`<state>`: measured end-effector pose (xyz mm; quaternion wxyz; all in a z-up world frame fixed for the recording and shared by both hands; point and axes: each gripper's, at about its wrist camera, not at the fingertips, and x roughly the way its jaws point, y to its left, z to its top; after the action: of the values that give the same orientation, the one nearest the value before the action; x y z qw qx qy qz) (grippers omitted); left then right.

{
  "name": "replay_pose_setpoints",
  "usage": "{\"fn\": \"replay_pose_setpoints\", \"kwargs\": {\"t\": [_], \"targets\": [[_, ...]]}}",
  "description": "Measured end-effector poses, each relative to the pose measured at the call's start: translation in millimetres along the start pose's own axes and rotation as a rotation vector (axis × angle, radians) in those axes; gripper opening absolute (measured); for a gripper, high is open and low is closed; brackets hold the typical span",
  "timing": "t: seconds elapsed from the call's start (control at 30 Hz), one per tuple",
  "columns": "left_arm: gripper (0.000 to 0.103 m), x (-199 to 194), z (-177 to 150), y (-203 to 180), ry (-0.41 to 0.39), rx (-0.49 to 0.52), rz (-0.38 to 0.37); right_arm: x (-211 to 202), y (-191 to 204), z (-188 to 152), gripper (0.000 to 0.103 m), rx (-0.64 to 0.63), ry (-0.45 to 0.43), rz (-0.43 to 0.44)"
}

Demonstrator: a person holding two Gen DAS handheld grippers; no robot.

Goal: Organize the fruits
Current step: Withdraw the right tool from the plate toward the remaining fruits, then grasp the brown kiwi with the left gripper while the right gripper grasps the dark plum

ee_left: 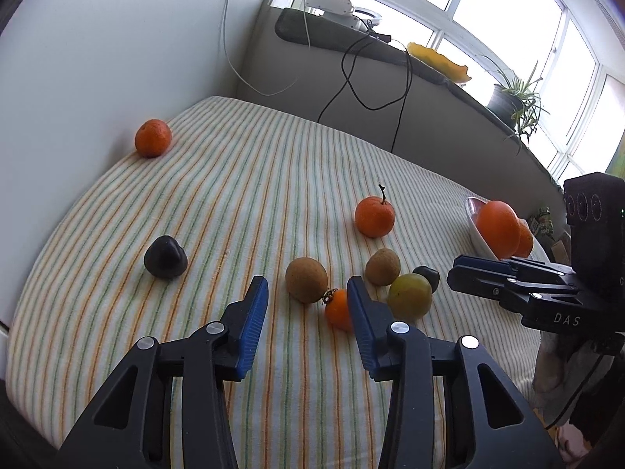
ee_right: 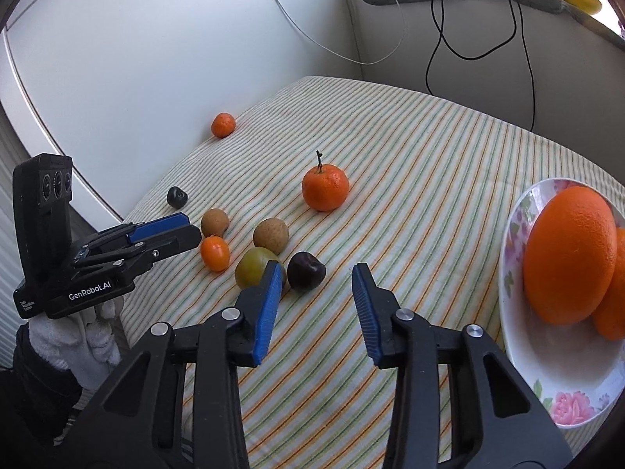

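Both grippers hover over the green-and-orange striped cloth (ee_right: 429, 148), neither holding anything.

Left gripper (ee_left: 308, 293): jaws partly open, nothing between the pads. The small oval orange kumquat-like fruit (ee_left: 338, 309) sits just right of the gap, half hidden behind the right blue pad; its long axis looks upright in frame, roughly along the fingers. The round brown fruit (ee_left: 306, 279) lies just above the gap, centre of frame. My read: the left hand is nearer both, and needs a small shift right to bracket the orange one.

Right gripper (ee_right: 317, 275): jaws partly open, empty. The dark purple plum (ee_right: 306, 271) lies just left of the gap's centre, close to the left pad, beside the yellow-green round fruit (ee_right: 256, 272), which that pad partly covers.

The white floral bowl (ee_right: 519, 351) is at the right edge of the right wrist view and holds a large orange (ee_right: 568, 260), with another behind it. So the right hand is nearer the bowl. A stemmed mandarin (ee_right: 325, 187) sits mid-cloth.
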<state>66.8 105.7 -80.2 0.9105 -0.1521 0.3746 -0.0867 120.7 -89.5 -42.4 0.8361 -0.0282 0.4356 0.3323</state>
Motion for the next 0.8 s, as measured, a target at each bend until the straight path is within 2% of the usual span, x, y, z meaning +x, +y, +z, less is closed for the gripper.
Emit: {"fn": "replay_pose_setpoints", "kwargs": {"t": [0.13,0.63,0.8], "targets": [[0.04,7,3,6,0.023,-0.035,-0.037,8,-5,0,0.039,0.042,0.015,0.021],[0.04,23,12,8,0.068,-0.022,-0.058,29,-11,3,0.039,0.086,0.054,0.057],[0.029,23,10,7,0.07,-0.01,-0.055,31,-1,2,0.039,0.028,0.062,0.03]]}}
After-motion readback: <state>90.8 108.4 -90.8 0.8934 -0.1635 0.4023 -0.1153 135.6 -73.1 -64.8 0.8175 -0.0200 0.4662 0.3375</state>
